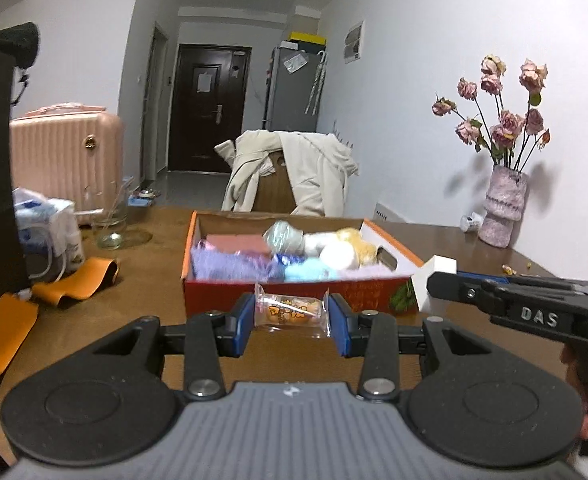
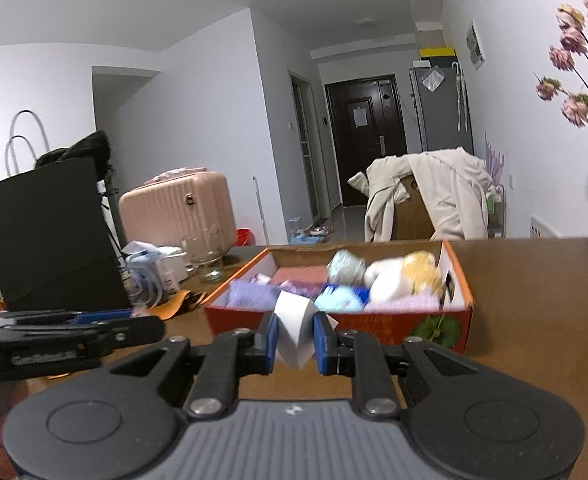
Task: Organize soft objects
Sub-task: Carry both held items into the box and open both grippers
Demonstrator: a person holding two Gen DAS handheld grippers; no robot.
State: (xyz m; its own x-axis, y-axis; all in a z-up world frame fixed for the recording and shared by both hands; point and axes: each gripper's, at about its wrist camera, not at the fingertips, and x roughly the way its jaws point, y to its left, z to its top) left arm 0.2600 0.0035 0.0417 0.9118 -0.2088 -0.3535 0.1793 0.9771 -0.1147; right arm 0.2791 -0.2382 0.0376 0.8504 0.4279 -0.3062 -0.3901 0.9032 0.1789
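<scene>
Only the left wrist view takes in the vase of dried pink roses (image 1: 502, 208) at three o'clock on the counter (image 1: 150, 280); only the right wrist view shows the black paper bag (image 2: 50, 236) at nine o'clock. Both look across at the orange cardboard box (image 1: 294, 292), set at twelve o'clock and already crowded with soft things: lilac fluff, a pink block, a pale blue ball, white and yellow plush. The left gripper (image 1: 292, 316) has its blue-padded fingers (image 1: 244, 318) pinching a clear-wrapped snack cake (image 1: 290, 310) by its ends, held just short of the box's near wall. The right gripper (image 2: 294, 338) has its fingers (image 2: 322, 340) squeezing a white foam block (image 2: 292, 330), tilted, close before the same box.
</scene>
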